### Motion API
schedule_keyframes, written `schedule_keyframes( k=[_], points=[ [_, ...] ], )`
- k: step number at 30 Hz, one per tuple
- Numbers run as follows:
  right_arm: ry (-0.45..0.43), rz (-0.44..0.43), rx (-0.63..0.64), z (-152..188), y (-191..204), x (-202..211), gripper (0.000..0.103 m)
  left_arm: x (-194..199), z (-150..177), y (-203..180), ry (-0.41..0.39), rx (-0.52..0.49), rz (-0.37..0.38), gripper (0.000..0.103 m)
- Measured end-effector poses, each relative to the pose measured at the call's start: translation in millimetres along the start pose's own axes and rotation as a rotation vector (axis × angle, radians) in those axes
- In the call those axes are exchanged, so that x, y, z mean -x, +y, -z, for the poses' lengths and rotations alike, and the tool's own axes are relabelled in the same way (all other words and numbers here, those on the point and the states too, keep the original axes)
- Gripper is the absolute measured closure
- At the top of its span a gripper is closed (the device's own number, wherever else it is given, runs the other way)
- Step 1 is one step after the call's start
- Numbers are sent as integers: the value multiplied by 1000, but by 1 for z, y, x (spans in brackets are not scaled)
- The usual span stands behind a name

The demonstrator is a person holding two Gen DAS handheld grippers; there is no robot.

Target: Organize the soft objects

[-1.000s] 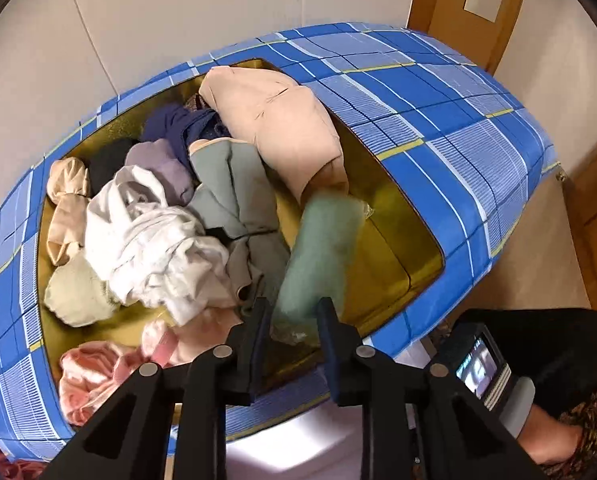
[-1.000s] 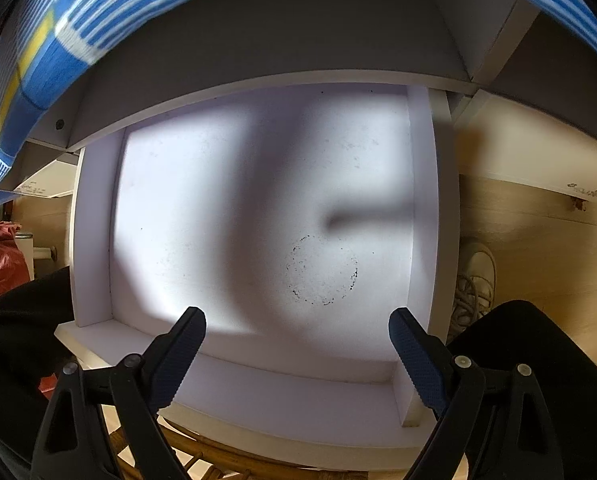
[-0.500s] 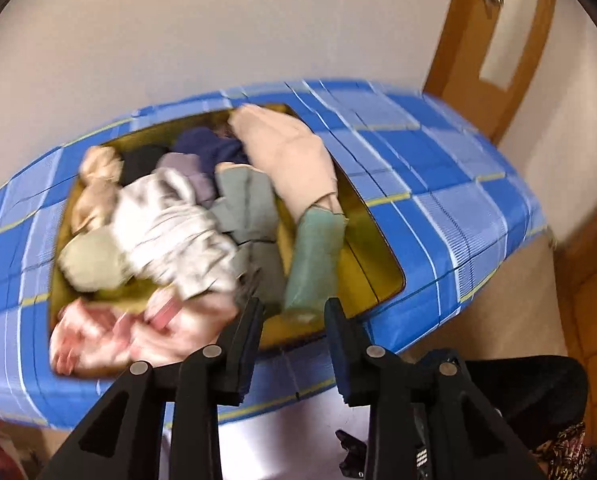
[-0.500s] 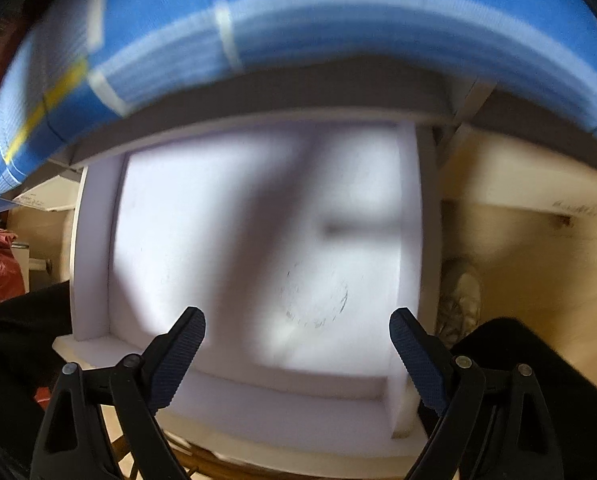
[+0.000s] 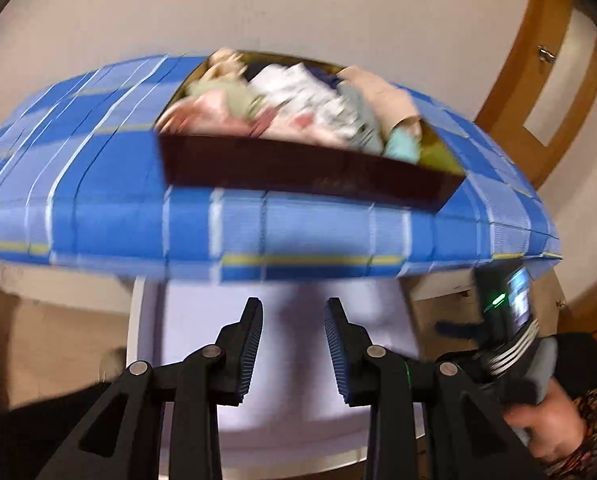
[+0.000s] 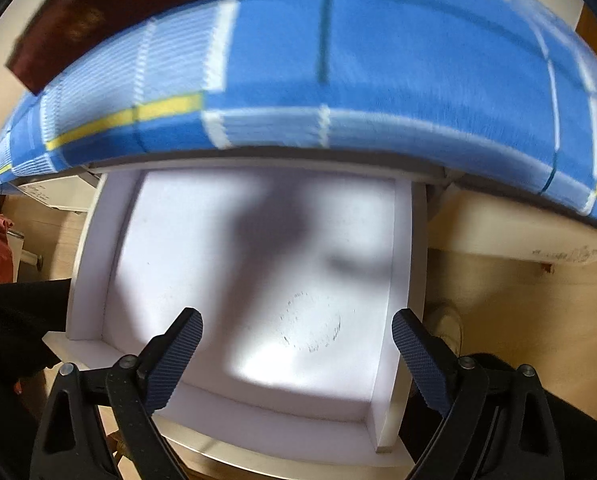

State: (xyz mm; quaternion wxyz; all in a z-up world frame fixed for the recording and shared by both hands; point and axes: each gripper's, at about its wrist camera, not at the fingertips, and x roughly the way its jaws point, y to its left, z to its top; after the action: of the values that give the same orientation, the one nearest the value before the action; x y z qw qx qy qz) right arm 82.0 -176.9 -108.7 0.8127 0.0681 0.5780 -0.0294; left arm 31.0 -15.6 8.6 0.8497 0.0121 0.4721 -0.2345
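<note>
Pastel clothes (image 5: 298,108) heaped in tray, beyond empty left hand-held gripper (image 5: 293,344)

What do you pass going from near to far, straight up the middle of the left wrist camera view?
left gripper → white drawer → blue plaid cloth → dark tray → pile of soft clothes → wall

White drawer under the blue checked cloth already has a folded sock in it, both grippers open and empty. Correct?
Not quite: the right wrist view shows the white drawer bare, only shadows and a faint ring mark. Left gripper and right gripper are open and empty.
</note>
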Motion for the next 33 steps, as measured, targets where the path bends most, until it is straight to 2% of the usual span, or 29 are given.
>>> schedule_keyframes(
  k=[4, 9, 17, 21, 24, 27, 29, 33],
  points=[
    [-75, 21, 35, 2, 9, 15, 4, -2, 23, 5, 10, -5, -83, 71],
    [-154, 19, 49, 5, 19, 32, 0, 3, 40, 0, -12, -60, -208, 71],
    [-210, 26, 82, 14, 35, 44, 0, 13, 50, -1, -45, -44, -293, 71],
    [-300, 44, 103, 19, 42, 62, 0, 18, 52, -2, -55, -21, -346, 71],
    [-384, 63, 88, 25, 44, 83, 0, 27, 53, -2, -76, -7, -356, 71],
    [-416, 72, 50, 28, 44, 99, 0, 39, 54, -4, -100, -1, -356, 71],
    [-428, 109, 30, 29, 45, 109, 0, 46, 54, -6, -104, -6, -355, 71],
    [-469, 154, 69, 35, 56, 134, 0, 56, 53, -7, -84, -3, -324, 71]
  ],
)
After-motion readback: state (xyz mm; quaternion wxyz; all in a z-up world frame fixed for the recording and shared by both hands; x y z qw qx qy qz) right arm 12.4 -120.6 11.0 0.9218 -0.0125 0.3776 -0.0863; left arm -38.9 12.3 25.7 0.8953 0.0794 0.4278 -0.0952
